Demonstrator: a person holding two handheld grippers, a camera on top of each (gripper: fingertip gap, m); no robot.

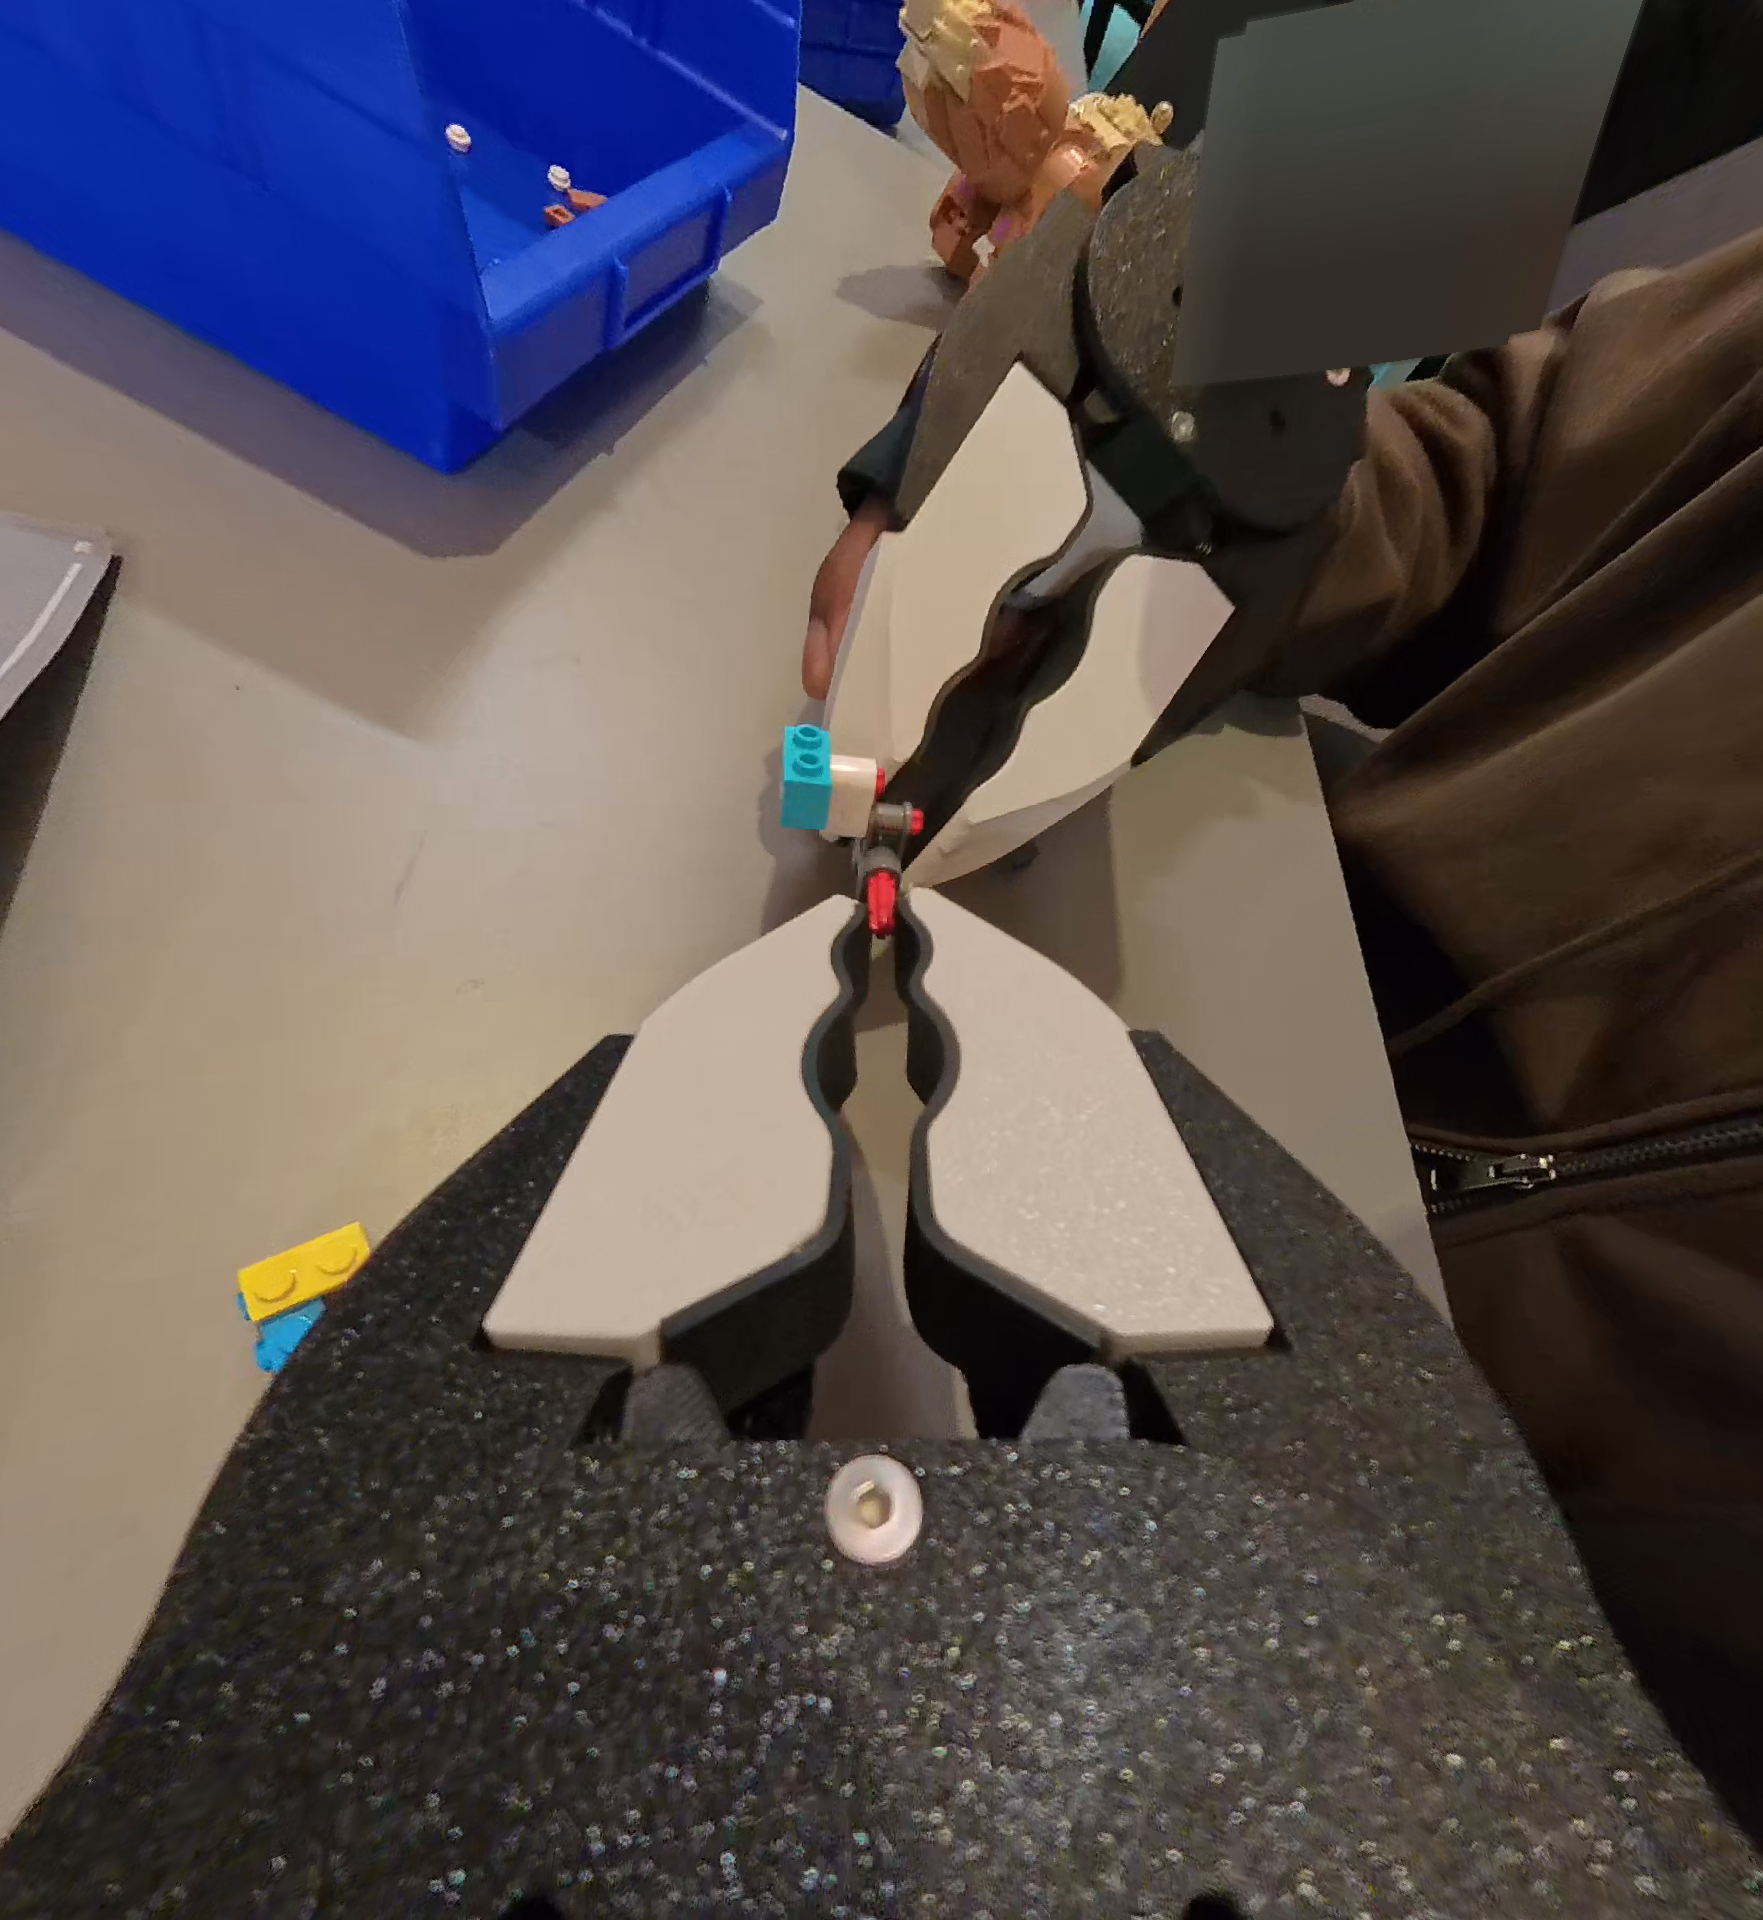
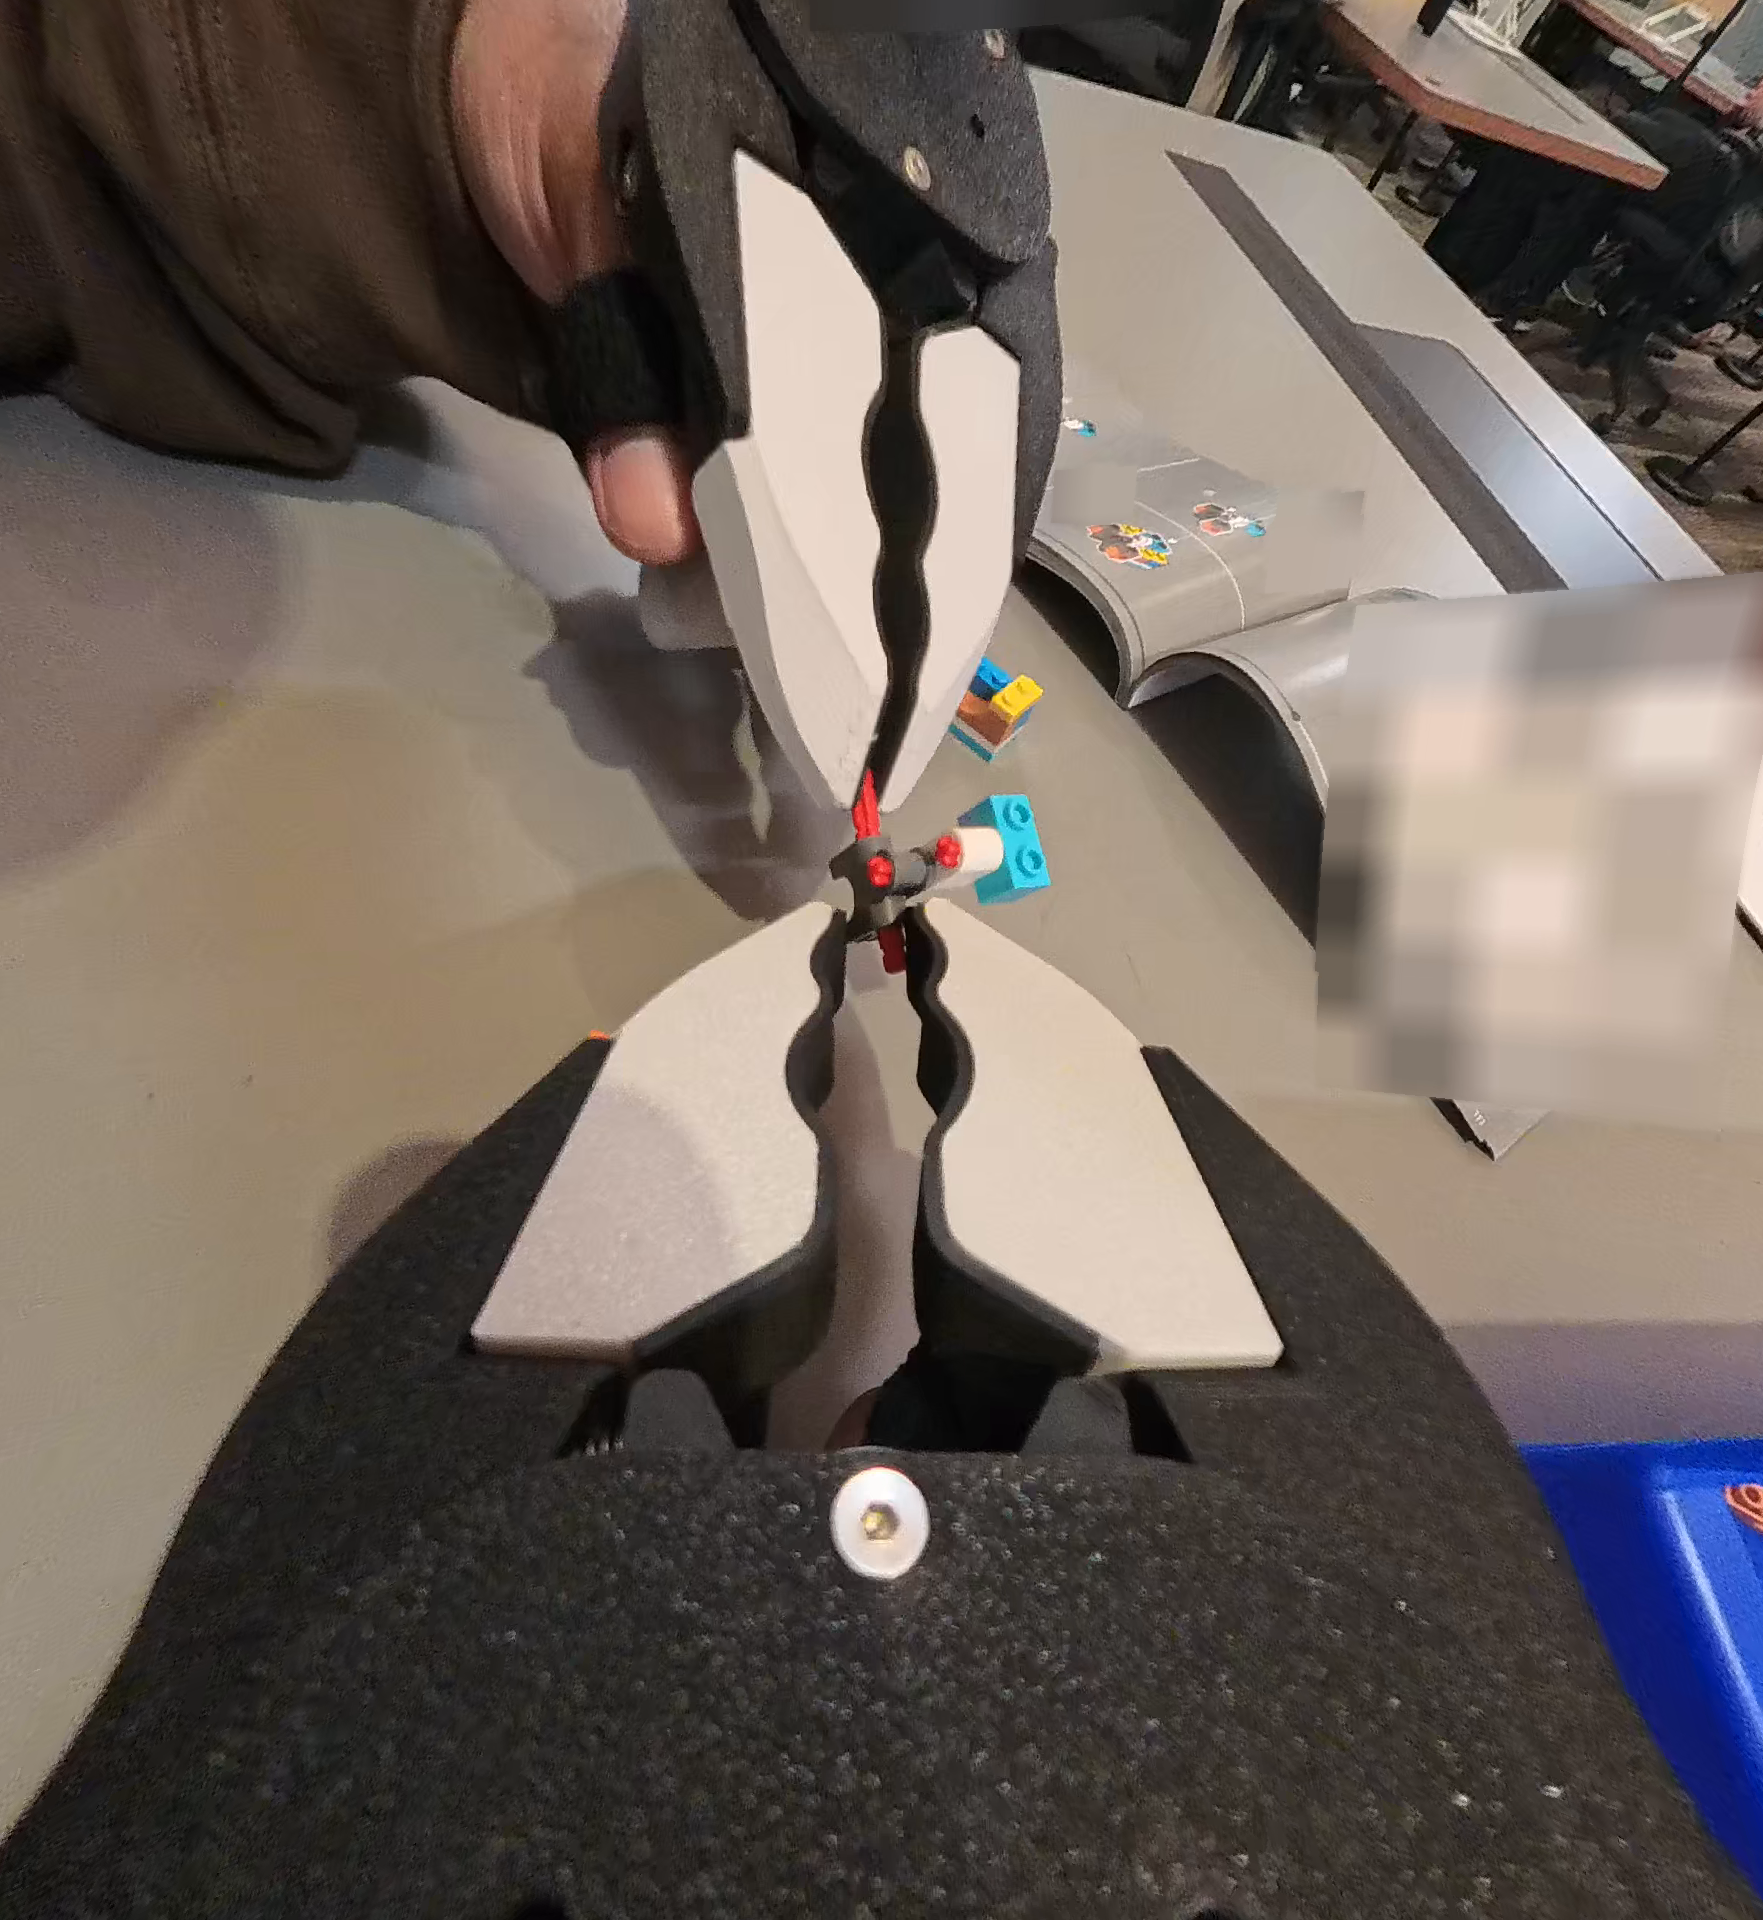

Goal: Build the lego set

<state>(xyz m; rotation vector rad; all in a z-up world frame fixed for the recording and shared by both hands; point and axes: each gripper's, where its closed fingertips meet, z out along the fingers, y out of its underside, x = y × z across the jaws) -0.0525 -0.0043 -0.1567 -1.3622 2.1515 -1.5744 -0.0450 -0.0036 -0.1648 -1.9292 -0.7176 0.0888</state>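
A small lego assembly hangs above the grey table between my two grippers, which meet tip to tip. It is a teal brick (image 1: pixel 804 774) on a white brick (image 1: pixel 853 795), joined to a dark grey connector (image 1: pixel 882 831) with red pins. My left gripper (image 1: pixel 882 920) is shut on a red pin (image 1: pixel 879 899) at the connector's near end. My right gripper (image 1: pixel 921 836) comes in from the upper right and pinches the connector's other side. In the right wrist view my right gripper (image 2: pixel 875 935) is shut on the connector (image 2: pixel 872 878). The teal brick (image 2: pixel 1012 847) sticks out to the right, and the left gripper (image 2: pixel 869 795) comes down from above.
A blue bin (image 1: pixel 544 260) with a few small pieces stands at the back left, with a brown lego figure (image 1: pixel 1002 135) beside it. Yellow and blue plates (image 1: pixel 300 1273) lie at the near left. An open instruction booklet (image 2: pixel 1220 561) and a small brick stack (image 2: pixel 996 712) lie beyond. Both grippers' tips are close together, under 4 cm apart.
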